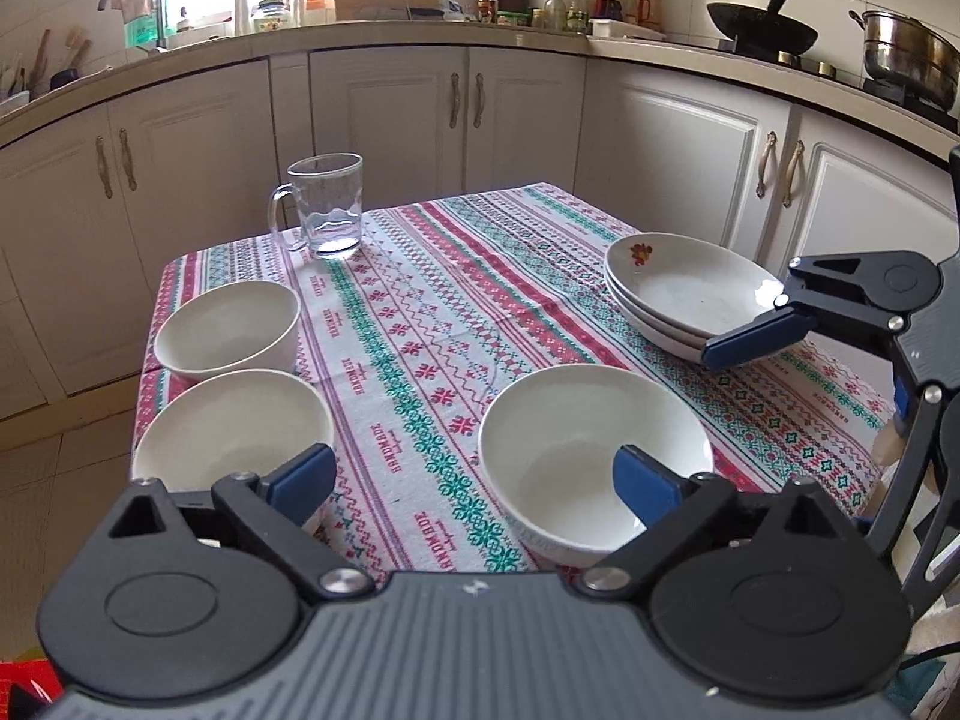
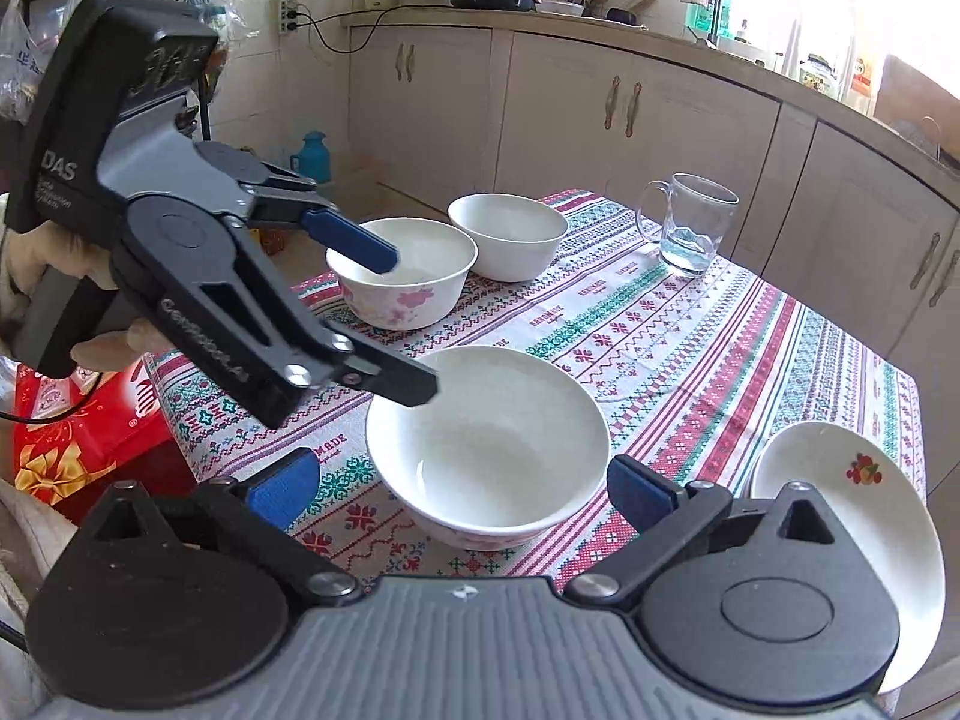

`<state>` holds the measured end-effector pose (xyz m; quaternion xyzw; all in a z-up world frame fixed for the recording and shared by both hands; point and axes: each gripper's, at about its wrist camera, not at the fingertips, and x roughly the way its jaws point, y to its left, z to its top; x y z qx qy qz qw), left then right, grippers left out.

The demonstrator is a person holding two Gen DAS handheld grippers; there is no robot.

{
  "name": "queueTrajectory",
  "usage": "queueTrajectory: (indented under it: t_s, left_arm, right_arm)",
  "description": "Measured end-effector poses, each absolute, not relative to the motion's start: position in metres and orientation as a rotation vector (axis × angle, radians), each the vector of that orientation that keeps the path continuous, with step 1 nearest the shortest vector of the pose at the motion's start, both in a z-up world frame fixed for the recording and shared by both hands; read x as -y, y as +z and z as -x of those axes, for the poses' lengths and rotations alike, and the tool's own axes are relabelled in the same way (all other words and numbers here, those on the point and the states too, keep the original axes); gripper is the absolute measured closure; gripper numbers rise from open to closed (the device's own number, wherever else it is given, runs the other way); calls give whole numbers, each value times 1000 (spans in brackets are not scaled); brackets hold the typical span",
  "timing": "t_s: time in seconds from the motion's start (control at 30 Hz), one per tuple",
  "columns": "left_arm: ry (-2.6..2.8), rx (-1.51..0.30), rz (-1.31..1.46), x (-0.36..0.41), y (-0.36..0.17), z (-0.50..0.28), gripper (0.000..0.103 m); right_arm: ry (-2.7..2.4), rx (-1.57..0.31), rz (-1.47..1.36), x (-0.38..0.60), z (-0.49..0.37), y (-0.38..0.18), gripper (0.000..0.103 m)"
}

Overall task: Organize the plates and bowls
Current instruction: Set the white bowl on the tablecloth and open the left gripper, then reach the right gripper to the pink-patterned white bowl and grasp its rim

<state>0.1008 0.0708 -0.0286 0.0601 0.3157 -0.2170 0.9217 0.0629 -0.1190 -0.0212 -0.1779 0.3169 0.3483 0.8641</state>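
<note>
Three white bowls stand on the patterned tablecloth (image 1: pixel 420 312): a near bowl (image 1: pixel 594 462) (image 2: pixel 486 444), a floral one (image 1: pixel 234 432) (image 2: pixel 402 276) and a plain one (image 1: pixel 228 336) (image 2: pixel 510 234) at the left edge. A stack of white plates (image 1: pixel 684 294) (image 2: pixel 852 516) with a fruit print sits on the right. My left gripper (image 1: pixel 474 480) (image 2: pixel 390 318) is open and holds nothing, hovering between the near bowl and the floral bowl. My right gripper (image 2: pixel 462 492) is open too. The near bowl lies between its pads without being pressed. One blue finger (image 1: pixel 750 342) shows beside the plates.
A glass mug (image 1: pixel 327 210) (image 2: pixel 690 228) holding a little water stands at the far side of the table. White kitchen cabinets (image 1: pixel 390 114) curve behind the table. A red gift box (image 2: pixel 72 438) sits below the table's left edge. A hand grips the left tool's handle (image 2: pixel 36 264).
</note>
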Motion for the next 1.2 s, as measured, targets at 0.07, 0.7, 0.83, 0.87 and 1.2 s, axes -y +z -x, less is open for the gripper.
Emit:
queueTrajectory:
  t_s: [0.07, 0.7, 0.83, 0.87, 1.2]
  left_arm:
    - [-429, -652, -114, -78, -31, -95, 4]
    - [-313, -649, -87, -101, -48, -66, 4]
    - [-302, -658, -70, -107, -50, -69, 4]
    - [-299, -656, -69, -109, -50, -71, 4]
    - [-201, -624, -114, -125, -54, -81, 4]
  right_arm:
    - [714, -659, 385, 116, -62, -20, 0]
    - [684, -681, 375, 105, -66, -17, 0]
    - [681, -698, 388, 99, -72, -16, 0]
    - [682, -700, 392, 97, -73, -15, 0]
    - [699, -697, 460, 73, -98, 2, 0]
